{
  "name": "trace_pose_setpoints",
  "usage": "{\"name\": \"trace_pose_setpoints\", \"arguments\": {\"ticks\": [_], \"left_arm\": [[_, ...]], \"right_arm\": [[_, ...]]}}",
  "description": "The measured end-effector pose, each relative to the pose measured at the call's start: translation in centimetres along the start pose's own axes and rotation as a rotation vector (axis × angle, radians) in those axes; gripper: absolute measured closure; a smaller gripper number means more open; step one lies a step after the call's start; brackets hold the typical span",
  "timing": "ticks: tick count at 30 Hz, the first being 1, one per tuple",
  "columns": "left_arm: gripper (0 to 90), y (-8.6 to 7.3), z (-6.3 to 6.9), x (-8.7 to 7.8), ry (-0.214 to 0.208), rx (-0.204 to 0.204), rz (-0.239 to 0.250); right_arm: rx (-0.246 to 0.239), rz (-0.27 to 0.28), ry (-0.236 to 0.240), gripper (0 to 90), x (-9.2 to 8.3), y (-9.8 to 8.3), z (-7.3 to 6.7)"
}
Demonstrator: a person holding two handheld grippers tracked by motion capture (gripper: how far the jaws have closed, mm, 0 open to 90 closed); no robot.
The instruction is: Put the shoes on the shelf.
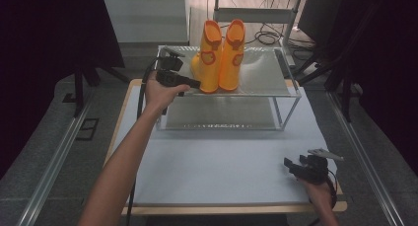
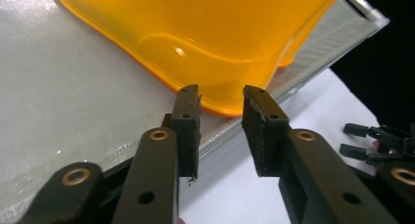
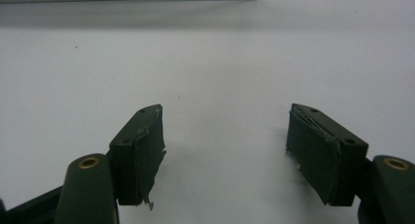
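Standing side by side on the top shelf of the rack [image 1: 291, 90], at upper centre of the high view, the two boots [image 1: 219, 56] look upright and settled, and neither is held. The left tool [image 1: 196, 82] sits at the near-left edge of that shelf, its tips just beside the left boot's [image 2: 205, 43] toe; in the left gripper view its jaws stand a little apart with the orange sole rim just beyond them, gripping nothing. Judging from this, either the boot is just set down or a grasp is about to begin; the pictures alone do not settle which, so what is left is unclear. The right tool [image 1: 292, 168] rests low at the lower right of the high view, on the worktop [image 1: 217, 162], well apart from the rack, its jaws wide apart and empty over bare white surface in the right gripper view [image 3: 225, 150]. The rack's lower shelf looks bare. Hard to make out: whether the left tips touch the boot, and the boots' far sides and heels, which face away from the camera.
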State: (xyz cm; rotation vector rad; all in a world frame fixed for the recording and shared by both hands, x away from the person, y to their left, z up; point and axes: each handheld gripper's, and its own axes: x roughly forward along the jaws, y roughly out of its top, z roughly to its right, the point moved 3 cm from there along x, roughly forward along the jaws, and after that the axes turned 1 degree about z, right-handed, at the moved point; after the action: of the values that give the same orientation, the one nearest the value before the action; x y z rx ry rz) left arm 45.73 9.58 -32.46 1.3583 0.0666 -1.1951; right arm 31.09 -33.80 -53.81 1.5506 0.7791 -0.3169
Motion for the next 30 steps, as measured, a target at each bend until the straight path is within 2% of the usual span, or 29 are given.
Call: {"name": "trace_pose_setpoints", "arguments": {"ticks": [3,5,8,17,20,25,30], "left_arm": [[62.6,-0.5,-0.1,-0.8,-0.012,0.001,0.014],[61.2,-0.7,-0.1,-1.3,-0.039,0.003,0.019],[60.1,-1.2,0.2,-2.2,-0.059,0.029,0.025],[59.2,-3.4,0.5,-4.6,-0.102,0.061,0.047],[58.9,-4.4,0.4,-5.4,-0.149,0.056,0.057],[58.8,-6.3,0.3,-6.5,-0.156,0.079,0.059],[58.6,-8.4,0.8,-6.8,-0.161,0.103,0.053]], "right_arm": [[-0.004,-0.001,-0.001,29.2,0.0,0.0,0.0],[-0.001,0.0,0.0,29.3,0.0,0.0,0.0],[0.0,0.0,-0.001,29.3,0.0,0.0,0.0],[0.0,0.0,0.001,29.3,0.0,0.0,0.0],[0.001,0.0,-0.001,29.3,0.0,0.0,0.0],[0.0,0.0,-0.002,29.3,0.0,0.0,0.0],[-0.005,-0.001,-0.002,29.3,0.0,0.0,0.0]]}}
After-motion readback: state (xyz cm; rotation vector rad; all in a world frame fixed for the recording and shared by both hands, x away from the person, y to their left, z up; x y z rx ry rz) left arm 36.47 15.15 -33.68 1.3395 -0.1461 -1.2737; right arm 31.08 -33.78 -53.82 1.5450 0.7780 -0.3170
